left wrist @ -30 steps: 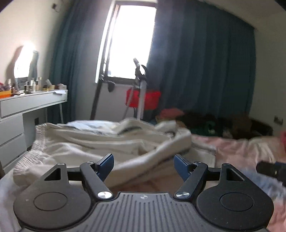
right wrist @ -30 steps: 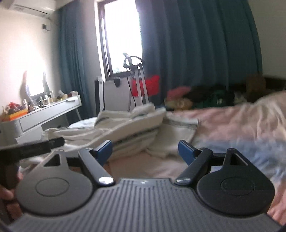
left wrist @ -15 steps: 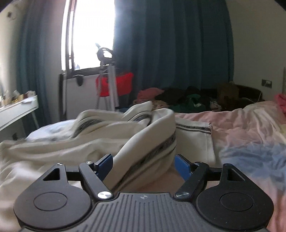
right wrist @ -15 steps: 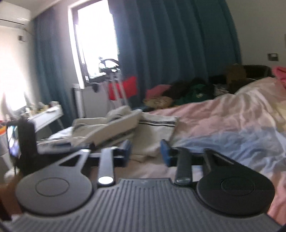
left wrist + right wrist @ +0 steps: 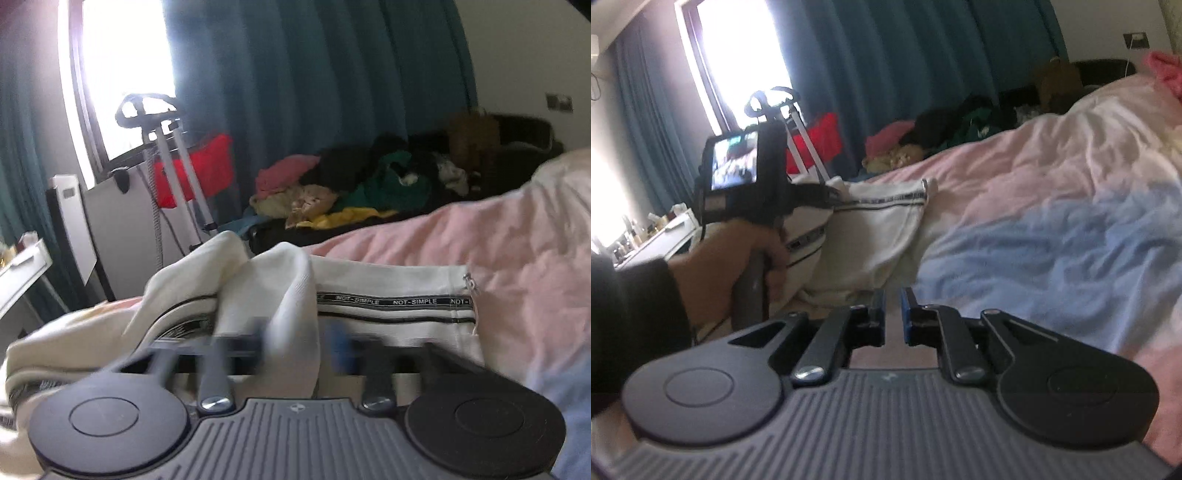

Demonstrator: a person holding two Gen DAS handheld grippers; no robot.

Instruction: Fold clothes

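Note:
A cream garment (image 5: pixel 388 284) with a black lettered stripe lies rumpled on the pink and blue quilt (image 5: pixel 498 240). My left gripper (image 5: pixel 299 336) is blurred and shut on a raised fold of that garment. In the right wrist view the same garment (image 5: pixel 875 236) lies left of centre, and a person's hand (image 5: pixel 731 251) in a dark sleeve holds the left gripper (image 5: pixel 827 192) at its far corner. My right gripper (image 5: pixel 893 314) hovers at the garment's near edge. Its jaws are closing, down to a narrow slit, and I see no cloth between them.
A heap of coloured clothes (image 5: pixel 351 184) lies at the far side of the bed below blue curtains (image 5: pixel 314 92). A metal stand (image 5: pixel 173 147) with something red (image 5: pixel 207 162) is by the bright window. A white desk (image 5: pixel 22 266) sits at the left.
The left gripper swept right along the garment and went from wide open to shut on a fold. The right jaws narrowed from wide to a slit and sank toward the garment's near edge.

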